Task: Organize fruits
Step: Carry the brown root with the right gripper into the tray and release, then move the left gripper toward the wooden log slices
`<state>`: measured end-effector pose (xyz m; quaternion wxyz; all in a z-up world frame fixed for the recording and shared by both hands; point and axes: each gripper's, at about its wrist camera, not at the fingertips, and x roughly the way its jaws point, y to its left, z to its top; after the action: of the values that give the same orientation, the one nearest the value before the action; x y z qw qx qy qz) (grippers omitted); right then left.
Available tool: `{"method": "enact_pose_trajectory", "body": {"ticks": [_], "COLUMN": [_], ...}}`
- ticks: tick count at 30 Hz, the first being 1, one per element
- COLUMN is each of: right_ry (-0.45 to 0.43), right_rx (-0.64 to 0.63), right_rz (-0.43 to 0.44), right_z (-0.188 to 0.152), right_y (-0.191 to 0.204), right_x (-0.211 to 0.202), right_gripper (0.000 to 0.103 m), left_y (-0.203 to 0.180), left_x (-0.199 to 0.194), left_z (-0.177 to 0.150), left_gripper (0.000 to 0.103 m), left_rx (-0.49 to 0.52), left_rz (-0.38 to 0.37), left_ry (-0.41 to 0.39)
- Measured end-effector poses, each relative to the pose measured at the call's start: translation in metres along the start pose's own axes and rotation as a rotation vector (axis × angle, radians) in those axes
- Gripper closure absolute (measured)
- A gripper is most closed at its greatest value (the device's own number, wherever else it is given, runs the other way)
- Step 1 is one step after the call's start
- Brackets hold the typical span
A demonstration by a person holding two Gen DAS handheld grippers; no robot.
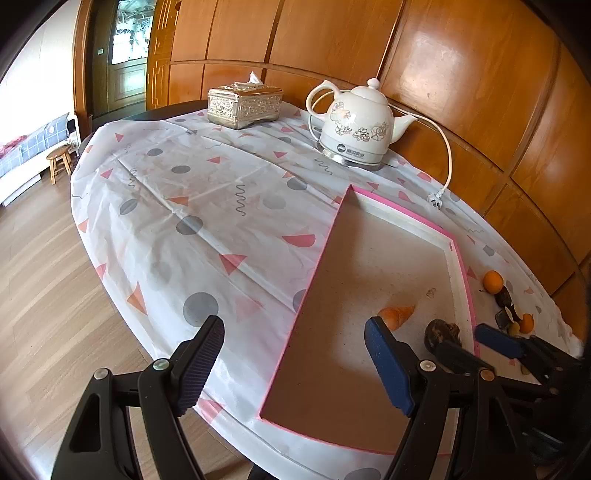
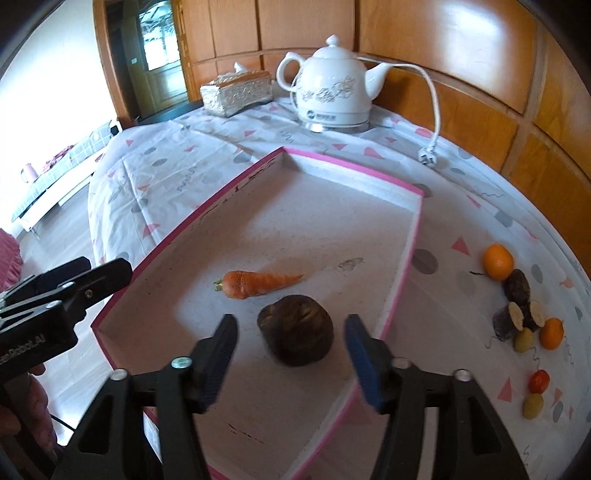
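Right wrist view: right tool (image 2: 290,345) spread, dark root (image 2: 295,330) resting free between pads inside tray (image 2: 402,273), carrot (image 2: 258,283) at 11 o'clock. Release step complete; next: fetch orange (image 2: 498,260) at 2 o'clock.

Both views are bright with daylight that enters from the doorway (image 1: 129,33) at the upper left of the frame, where the glass and the pale wall beside it are blown out to white. The glossy wood panelling (image 1: 461,74) at the upper right carries broad soft glare patches. Shadows are soft: a dim band lies inside the pink-edged tray (image 2: 402,266) along its left wall, and a faint one under the white kettle (image 2: 332,92). Fisheye distortion bends the counter (image 1: 166,221) edge and panel lines into curves, with black vignetting in the corners. Focus is fairly sharp at centre, softer toward the rims.
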<state>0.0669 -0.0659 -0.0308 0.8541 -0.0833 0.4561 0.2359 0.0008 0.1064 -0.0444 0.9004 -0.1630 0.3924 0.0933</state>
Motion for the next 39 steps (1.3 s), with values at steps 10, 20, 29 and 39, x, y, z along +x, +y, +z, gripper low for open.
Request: {"method": "enact_pose_trajectory", "body": {"ticks": [10,20,29,39], "right_ry": [-0.105,-0.172,-0.218,-0.144], "right_rx": [0.157,0.233,0.374,0.587], "right_rz": [-0.109,-0.308,-0.354,-0.407], "right_z": [-0.032,-0.073,-0.103,-0.15], "right_y": [-0.041,-0.078,-0.117,-0.165], "right_x": [-0.048,-0.082,-0.102,-0.104], "right_gripper": [0.037,0.037,0.037,0.037], "left_y": [-0.01,-0.025,-0.038,-0.051], "left_x": [-0.008,-0.013,-0.02,-0.022], "left_z": [0.0,-0.001,-0.004,-0.007], "left_gripper": [0.024,0.024,0.021,0.019], "left_rx": [0.031,0.08,0.127,0.176], "left_rz": [-0.014,-0.025,-0.032,-0.044], "left_ry": [-0.024,-0.032,-0.05,-0.057]}}
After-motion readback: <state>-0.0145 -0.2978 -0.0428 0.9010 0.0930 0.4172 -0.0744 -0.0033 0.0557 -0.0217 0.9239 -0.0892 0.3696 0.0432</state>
